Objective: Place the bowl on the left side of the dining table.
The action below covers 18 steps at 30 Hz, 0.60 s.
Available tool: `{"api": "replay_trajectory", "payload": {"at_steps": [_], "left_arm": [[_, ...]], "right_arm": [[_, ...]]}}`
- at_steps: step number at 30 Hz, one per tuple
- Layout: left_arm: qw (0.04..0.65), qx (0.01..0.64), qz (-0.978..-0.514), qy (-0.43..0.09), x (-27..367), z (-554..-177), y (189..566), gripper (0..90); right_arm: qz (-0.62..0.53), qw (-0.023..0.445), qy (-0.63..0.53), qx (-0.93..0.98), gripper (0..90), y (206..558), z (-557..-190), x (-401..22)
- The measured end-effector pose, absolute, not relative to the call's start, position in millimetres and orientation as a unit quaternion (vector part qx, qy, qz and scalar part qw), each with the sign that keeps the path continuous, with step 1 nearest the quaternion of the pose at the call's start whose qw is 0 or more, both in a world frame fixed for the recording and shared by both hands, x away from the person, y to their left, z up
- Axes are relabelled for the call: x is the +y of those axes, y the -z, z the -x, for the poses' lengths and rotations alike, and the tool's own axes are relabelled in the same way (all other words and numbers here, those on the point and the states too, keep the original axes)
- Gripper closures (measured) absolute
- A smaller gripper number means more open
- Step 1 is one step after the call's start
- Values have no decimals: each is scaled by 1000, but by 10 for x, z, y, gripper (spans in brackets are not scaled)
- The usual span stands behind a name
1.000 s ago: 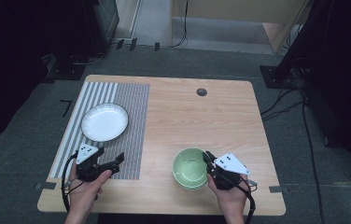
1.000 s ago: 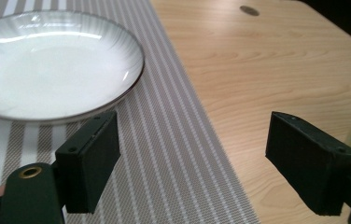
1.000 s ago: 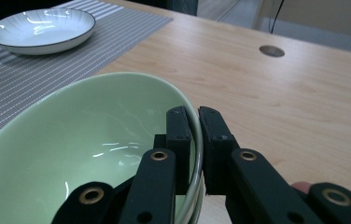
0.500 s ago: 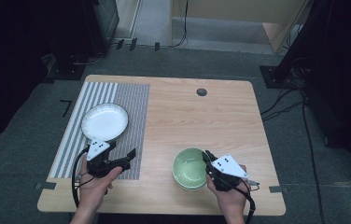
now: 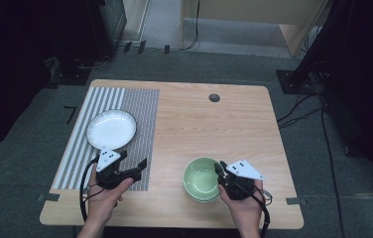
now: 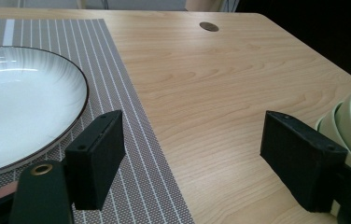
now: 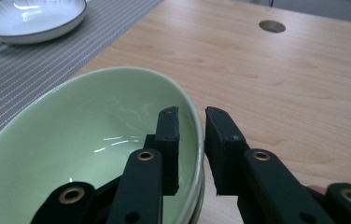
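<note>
Left gripper [image 5: 134,168]: black body, grey three-cornered plate on top with two dark dots, black cable looping below hand at table's near edge. Right gripper [image 5: 217,171]: same black build, same grey plate, black cable trailing toward table's near edge. Jaws: flat black rectangular pads on black arms, small screw holes in pad edges, brass-ringed rivets at pivots. Forearms bare, no sleeves.

White plate [image 5: 111,129] on striped placemat [image 5: 142,111]; wooden table [image 5: 209,129].
</note>
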<state>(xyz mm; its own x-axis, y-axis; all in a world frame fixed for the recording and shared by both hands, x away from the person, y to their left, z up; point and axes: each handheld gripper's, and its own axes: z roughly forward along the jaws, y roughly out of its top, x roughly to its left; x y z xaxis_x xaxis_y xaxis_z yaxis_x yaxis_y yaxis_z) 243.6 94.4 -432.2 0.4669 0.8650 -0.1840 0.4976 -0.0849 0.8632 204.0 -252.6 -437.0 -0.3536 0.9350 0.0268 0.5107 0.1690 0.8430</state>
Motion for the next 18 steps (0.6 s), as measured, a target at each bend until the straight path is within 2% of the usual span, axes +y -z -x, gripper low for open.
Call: {"api": "replay_trajectory", "payload": {"at_steps": [5, 11, 18], "left_arm": [[479, 475, -712, -195, 916, -2416, 4299, 209], [484, 468, -713, -195, 884, -2394, 4257, 208], [502, 453, -713, -186, 810, -2327, 4157, 203]], "right_arm": [[-504, 276, -376, 727, 837, 4382, -2049, -2472], [-470, 300, -398, 728, 842, 4360, -2008, -2481], [-442, 350, -431, 704, 842, 4108, -1928, -2441]]}}
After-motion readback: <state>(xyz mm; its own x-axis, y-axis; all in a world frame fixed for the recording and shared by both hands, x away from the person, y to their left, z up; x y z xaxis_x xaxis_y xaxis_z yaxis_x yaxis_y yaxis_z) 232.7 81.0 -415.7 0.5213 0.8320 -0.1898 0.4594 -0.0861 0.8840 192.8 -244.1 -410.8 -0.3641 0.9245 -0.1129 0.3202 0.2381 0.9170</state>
